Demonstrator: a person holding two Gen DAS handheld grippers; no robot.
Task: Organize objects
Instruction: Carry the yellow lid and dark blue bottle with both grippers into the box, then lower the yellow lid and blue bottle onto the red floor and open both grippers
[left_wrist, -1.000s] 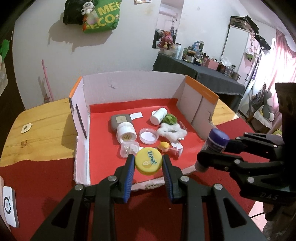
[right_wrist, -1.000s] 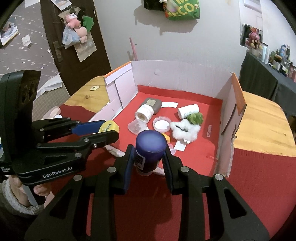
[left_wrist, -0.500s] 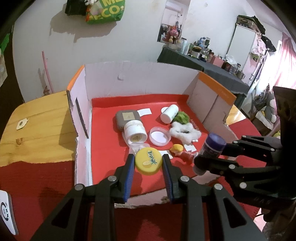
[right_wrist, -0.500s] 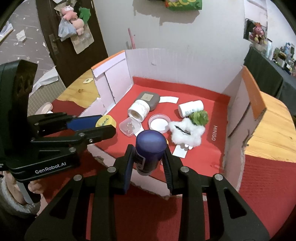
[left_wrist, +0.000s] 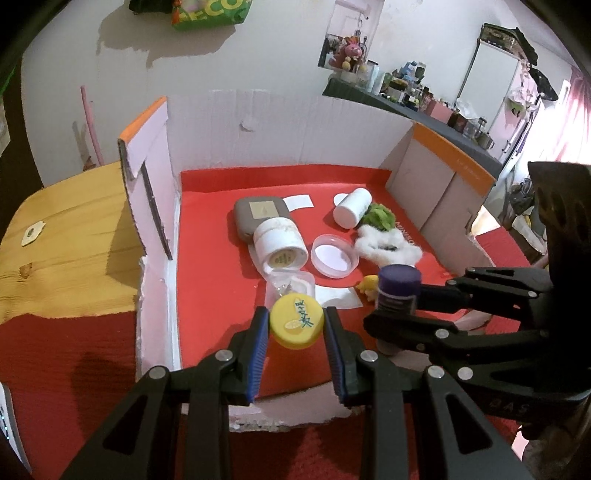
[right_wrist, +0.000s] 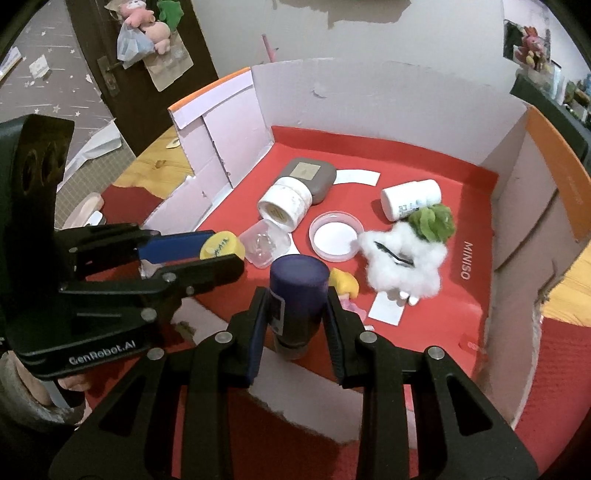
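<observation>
My left gripper is shut on a yellow lidded jar and holds it above the front of the red-floored cardboard box. My right gripper is shut on a purple-capped bottle, upright over the box's front edge, just right of the left one. In the right wrist view the left gripper and yellow jar show at the left. In the left wrist view the purple bottle and right gripper show at the right.
In the box lie a grey case, a white jar on its side, a clear cup, a round lid, a white bottle, a white plush with green top and a small yellow-haired figure. Wooden table lies left.
Both grippers have moved forward over the box's front edge, carrying the yellow jar and the purple bottle further above the box floor.
</observation>
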